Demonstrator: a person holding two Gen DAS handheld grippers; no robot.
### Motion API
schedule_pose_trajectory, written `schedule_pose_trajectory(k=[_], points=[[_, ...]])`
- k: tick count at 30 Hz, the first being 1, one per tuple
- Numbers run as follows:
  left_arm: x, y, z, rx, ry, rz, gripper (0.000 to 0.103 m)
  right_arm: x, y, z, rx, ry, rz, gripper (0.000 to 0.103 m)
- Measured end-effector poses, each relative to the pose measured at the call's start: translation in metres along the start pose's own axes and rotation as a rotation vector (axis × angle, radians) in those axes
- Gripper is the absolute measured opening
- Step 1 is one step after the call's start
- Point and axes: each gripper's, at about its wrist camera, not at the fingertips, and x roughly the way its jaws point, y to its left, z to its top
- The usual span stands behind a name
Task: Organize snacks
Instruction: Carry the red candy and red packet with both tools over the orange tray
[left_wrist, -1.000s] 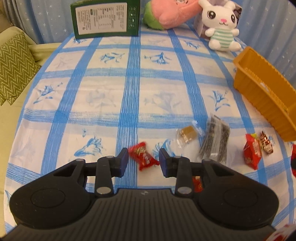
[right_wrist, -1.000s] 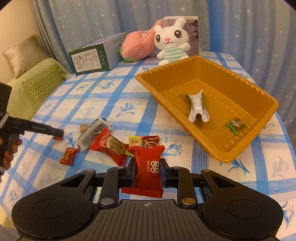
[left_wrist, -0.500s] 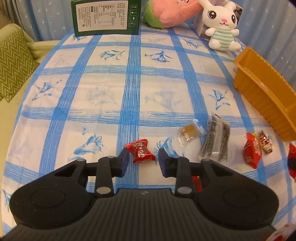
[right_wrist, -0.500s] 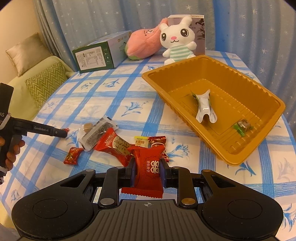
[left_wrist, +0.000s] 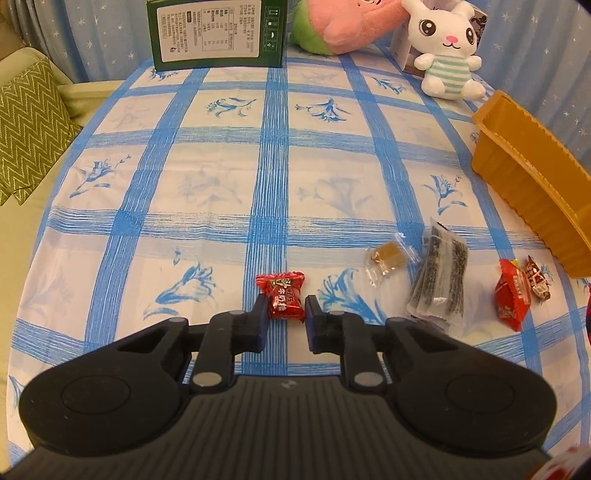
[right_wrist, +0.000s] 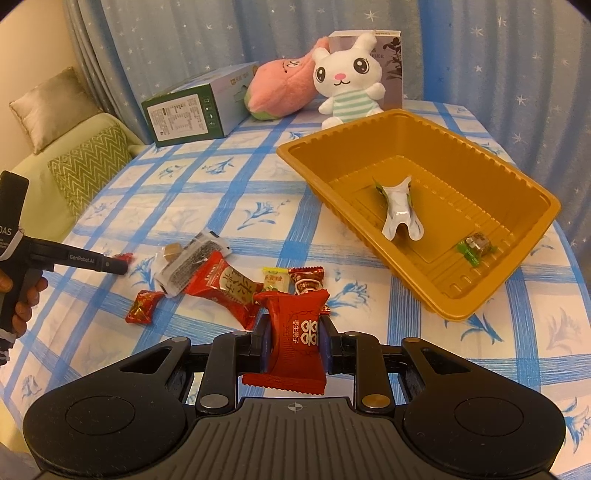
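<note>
Blue starry curtains hang behind a desk (left_wrist: 207, 184) under a blue-checked cloth, where we work with one hand-held gripper in each hand.

Our right hand-held gripper (right_wrist: 291, 341) is clamped on a dark red packet (right_wrist: 297, 332), which stands upright between the jaws, raised above the cloth and short of the tray (right_wrist: 524, 280). Our left hand-held gripper (left_wrist: 284, 319) has its jaws apart, one on each side of a red candy (left_wrist: 282, 295) that lies on the cloth; the pads look just beside the wrapper or barely touching it, and we cannot tell which.

Outward from the right gripper, the loose snacks lie together on the desk: a large red pack (right_wrist: 225, 291), a yellow sweet (right_wrist: 275, 278), a brown-red candy (right_wrist: 306, 280), a small red candy (right_wrist: 142, 306), a dark striped sachet (right_wrist: 192, 262) and a clear-wrapped brown cube (right_wrist: 171, 251). Beyond them to the right, the tray holds only two things, a white wrapper (right_wrist: 399, 206) and a small green-ended sweet (right_wrist: 474, 245), well apart from each other.

We judge the task to be in its early part: two snacks are in the tray, one is in hand on its way, one is about to be gripped, and six more wait on the cloth.

At the far edge of the desk stand a green box (right_wrist: 192, 112), a pink plush (right_wrist: 284, 88) and a white rabbit (right_wrist: 347, 77), none of which seems part of the sorting.
</note>
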Motion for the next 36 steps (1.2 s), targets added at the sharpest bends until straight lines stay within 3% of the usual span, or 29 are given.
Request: schedule_pose_trajectory(k=[13,27,36], points=[[-0.048,-0.037,0.005,0.078,-0.057,-0.090,0.018,-0.012,-0.003,0.008,0.008,-0.021,0.017,0.026],[-0.079,-0.138,0.026,0.267,-0.132,-0.263,0.018,-0.036,-0.029,0.028,0.058,-0.074,-0.003,0.026],[-0.066,-0.197,0.058,0.348,-0.162,-0.302,0.018,-0.036,-0.066,0.051,0.098,-0.105,-0.056,0.026]])
